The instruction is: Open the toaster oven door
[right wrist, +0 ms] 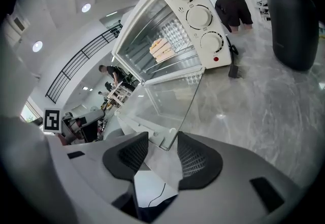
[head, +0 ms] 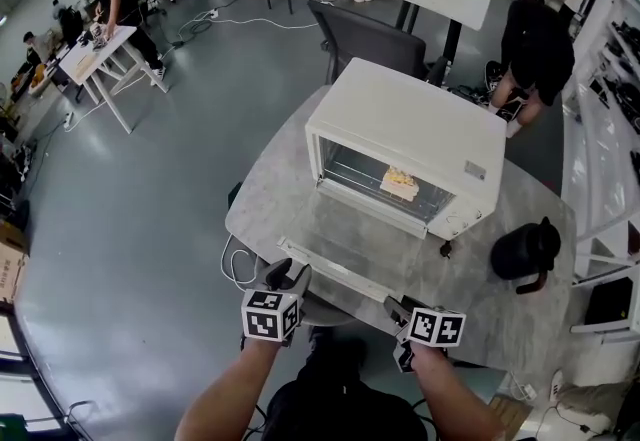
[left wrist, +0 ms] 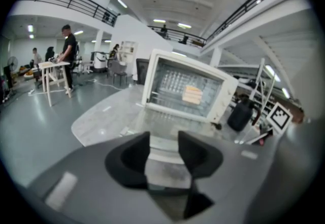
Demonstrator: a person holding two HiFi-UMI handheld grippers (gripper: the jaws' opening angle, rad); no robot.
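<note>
A white toaster oven (head: 420, 134) sits on a grey, stone-look surface (head: 272, 184). Its door (head: 352, 241) is open all the way. The door is folded down nearly flat, with its glass facing up, and it points toward the person holding the tools. A white handle (head: 335, 271) runs along the door's near edge.

Inside the oven, a piece of bread (head: 400, 183) lies on the wire rack (head: 362, 172). Three round knobs (right wrist: 198, 14) sit in a row on the right side of the oven's front. A black jug (head: 525, 251) stands on the surface to the right of the oven, apart from it.

The left hand-held gripper (left wrist: 163, 136) is low over the near edge of the surface, close to the left end of the door's handle. Its jaws are apart and nothing is pinched between them. The white handle shows in the gap just past the tips. You cannot tell if the tips touch it.

The right hand-held gripper (right wrist: 162, 139) is by the right end of the door's near edge. Its jaws are apart too. The door's corner pokes toward the gap between them, but the pads do not squeeze it.

Behind the surface stands a dark chair (head: 365, 39). Farther to the right, a person (head: 535, 44) in dark clothes bends over.
</note>
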